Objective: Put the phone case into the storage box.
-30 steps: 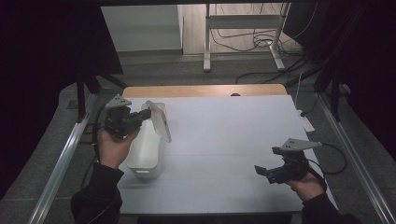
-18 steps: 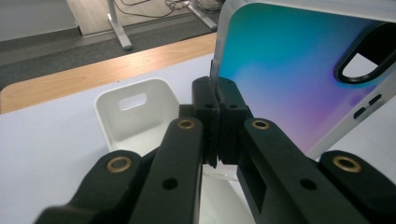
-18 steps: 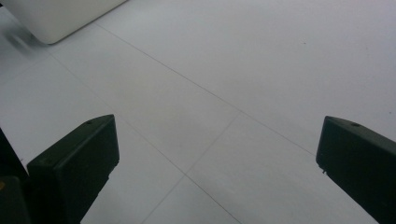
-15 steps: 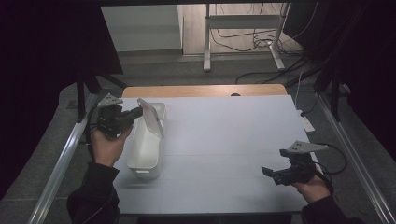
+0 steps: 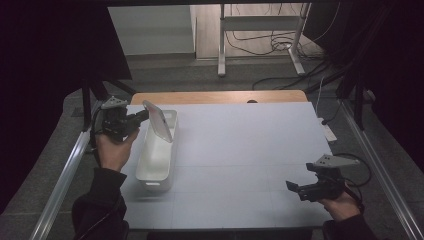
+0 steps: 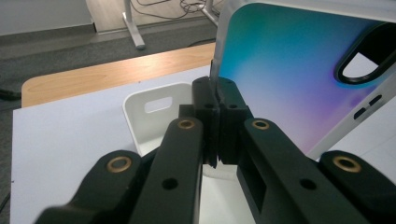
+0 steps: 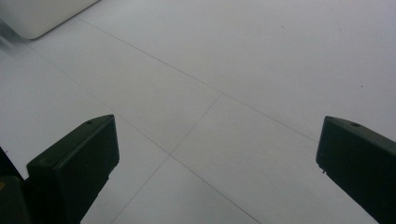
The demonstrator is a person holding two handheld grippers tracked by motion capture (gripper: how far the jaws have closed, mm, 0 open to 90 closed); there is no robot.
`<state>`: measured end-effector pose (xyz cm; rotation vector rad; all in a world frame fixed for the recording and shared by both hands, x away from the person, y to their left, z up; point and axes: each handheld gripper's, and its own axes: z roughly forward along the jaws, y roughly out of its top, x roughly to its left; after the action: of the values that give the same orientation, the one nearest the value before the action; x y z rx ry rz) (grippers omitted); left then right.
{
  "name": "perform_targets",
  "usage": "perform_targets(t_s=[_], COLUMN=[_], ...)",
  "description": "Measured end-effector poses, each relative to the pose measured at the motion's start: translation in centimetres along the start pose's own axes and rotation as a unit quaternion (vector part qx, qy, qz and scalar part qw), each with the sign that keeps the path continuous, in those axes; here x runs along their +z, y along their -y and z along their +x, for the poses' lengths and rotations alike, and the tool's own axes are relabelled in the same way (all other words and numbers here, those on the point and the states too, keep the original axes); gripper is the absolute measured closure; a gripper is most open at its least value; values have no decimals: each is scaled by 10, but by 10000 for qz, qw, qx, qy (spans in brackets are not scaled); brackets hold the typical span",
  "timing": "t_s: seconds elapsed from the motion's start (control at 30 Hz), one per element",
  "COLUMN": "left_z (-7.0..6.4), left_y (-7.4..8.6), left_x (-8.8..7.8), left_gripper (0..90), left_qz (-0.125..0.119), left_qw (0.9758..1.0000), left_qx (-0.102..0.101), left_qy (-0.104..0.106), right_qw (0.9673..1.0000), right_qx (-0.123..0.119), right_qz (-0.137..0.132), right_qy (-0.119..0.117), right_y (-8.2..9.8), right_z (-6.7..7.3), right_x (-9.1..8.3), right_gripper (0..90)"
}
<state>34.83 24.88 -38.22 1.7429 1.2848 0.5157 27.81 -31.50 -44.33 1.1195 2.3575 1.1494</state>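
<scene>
Iridescent phone case, clamped in left tongs, has shifted toward the bin's far end; right tongs gape.

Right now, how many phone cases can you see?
1. The phone case is pinched by its edge in the left gripper, held above the white bin. More could be hidden inside the bin.
</scene>
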Motion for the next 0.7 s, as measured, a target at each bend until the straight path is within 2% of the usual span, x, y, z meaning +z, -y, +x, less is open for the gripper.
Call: perform_targets(t_s=[0.3,0.7], left_z=[9,21], left_y=[-3,-4], left_x=[15,32], left_gripper=[884,883], left_qz=[59,118], left_qw=[9999,9992], left_qx=[-98,-232], left_qy=[-105,-296], right_qw=[9999,9998], right_qx=[98,132], right_qz=[72,20], right_qy=[65,119], right_y=[8,9], right_z=[-3,-3], right_x=[-4,-5], right_gripper=[0,0])
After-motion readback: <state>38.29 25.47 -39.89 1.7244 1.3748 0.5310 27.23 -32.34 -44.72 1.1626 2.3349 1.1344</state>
